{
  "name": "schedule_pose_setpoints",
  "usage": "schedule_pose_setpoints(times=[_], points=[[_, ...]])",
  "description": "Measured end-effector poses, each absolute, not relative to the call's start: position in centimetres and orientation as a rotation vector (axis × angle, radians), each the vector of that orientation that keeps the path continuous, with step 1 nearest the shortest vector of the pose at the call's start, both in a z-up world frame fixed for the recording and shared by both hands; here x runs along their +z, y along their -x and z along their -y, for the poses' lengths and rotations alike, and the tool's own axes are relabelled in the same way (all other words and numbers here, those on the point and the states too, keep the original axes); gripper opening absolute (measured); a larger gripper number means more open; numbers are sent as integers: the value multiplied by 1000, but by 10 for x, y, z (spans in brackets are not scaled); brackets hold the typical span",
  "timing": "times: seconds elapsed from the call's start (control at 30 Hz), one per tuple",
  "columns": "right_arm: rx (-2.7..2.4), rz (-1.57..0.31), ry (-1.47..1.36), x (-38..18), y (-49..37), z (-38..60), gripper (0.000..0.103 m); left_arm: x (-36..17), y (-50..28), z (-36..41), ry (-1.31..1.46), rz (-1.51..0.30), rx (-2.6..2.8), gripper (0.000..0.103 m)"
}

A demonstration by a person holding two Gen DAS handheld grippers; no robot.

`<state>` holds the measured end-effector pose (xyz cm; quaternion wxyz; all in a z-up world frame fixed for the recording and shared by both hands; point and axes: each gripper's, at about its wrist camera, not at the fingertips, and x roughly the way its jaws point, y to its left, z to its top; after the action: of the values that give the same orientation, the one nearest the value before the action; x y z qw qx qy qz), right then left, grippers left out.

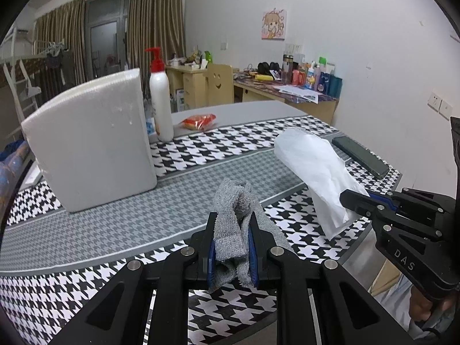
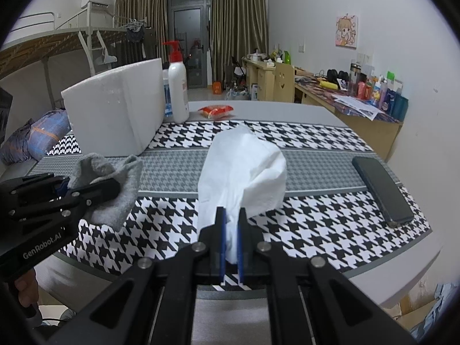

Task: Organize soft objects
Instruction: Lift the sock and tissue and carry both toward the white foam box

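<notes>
**Both grippers hold soft items above the patterned counter**

The left gripper [image 1: 232, 221] has its fingers closed nearly together on a grey knitted sock [image 1: 235, 224], which bunches up between the blue pads and hangs clear of the counter [image 1: 115, 230]. The right gripper [image 2: 231, 215] has its fingers pressed all but shut on a white tissue [image 2: 241, 166], which billows upward and away from the tips, also lifted off the counter.

Taking the white foam box [image 1: 89, 143] as the landmark: it stands on the houndstooth cloth at the far left of the counter, and from both views only its closed outer walls show, so whether it contains anything cannot be told. The sock is held in front of the box and to its right; the tissue is further right again. Just behind the box's right edge stands a white pump bottle [image 1: 161, 97] with a red top, its contents not visible. A red snack packet [image 1: 198, 121] lies right of the bottle. A dark phone [image 1: 360, 156] lies far right of the box, near the counter's edge.
</notes>
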<state>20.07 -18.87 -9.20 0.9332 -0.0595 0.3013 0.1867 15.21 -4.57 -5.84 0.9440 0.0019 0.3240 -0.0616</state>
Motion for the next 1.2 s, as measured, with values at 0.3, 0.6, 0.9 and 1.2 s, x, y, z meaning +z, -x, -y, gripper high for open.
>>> schedule_pose_setpoints(times=[0.3,0.6,0.9,1.2], points=[[382,-581,120,-81,-200,188,9,-44,-152,41,-3,-620,-120,19],[393,-551,115,-69,-200,187,9,-31,-152,35,-9,-582,-105,19],[406,-514,117,-57,-201,183,9,-16,-152,30,-11,-546,-99,19],[425,-480,118,-46,-202,177,9,-5,-151,25,-20,-513,-94,19]])
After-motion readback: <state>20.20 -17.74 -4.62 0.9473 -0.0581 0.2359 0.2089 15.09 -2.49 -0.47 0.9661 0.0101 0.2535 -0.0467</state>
